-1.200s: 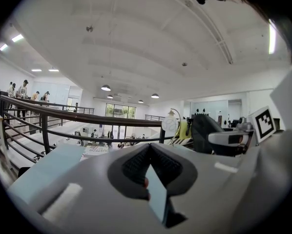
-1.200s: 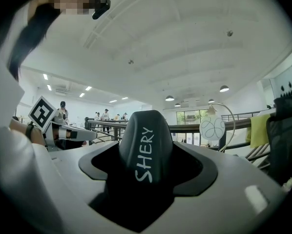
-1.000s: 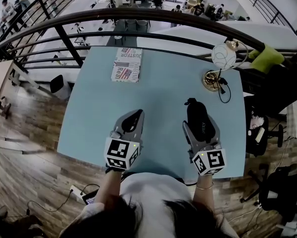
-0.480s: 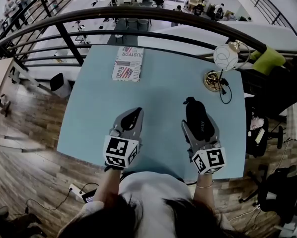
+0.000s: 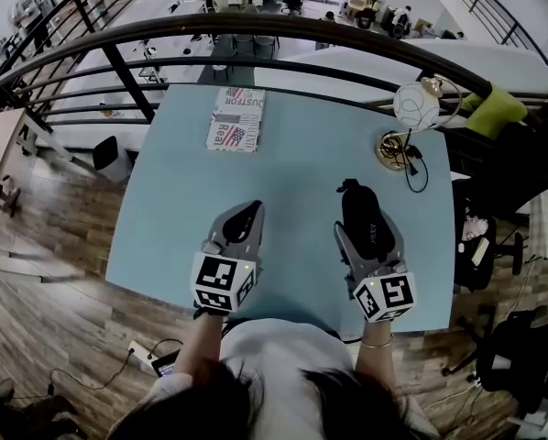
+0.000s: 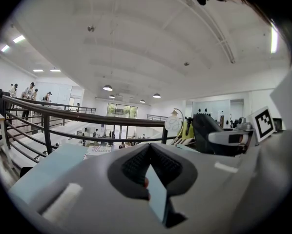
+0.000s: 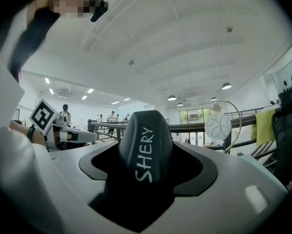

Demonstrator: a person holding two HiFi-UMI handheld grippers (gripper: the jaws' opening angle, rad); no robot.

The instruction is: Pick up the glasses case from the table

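The glasses case (image 5: 362, 214) is black and rounded, with white lettering on its lid (image 7: 146, 147). It sits lengthwise between the jaws of my right gripper (image 5: 367, 231), which are shut on its sides over the near right part of the pale blue table (image 5: 292, 159). In the left gripper view the case (image 6: 207, 129) shows to the right, held level, apparently off the table top. My left gripper (image 5: 246, 216) hovers beside it at the left with its fingertips together (image 6: 148, 149) and nothing between them.
A printed booklet (image 5: 235, 119) lies at the table's far edge. At the far right corner stands a lamp with a white globe (image 5: 413, 104), a brass base (image 5: 390, 148) and a cable. A dark railing (image 5: 256, 27) runs behind the table, and a black chair (image 5: 503, 168) is at the right.
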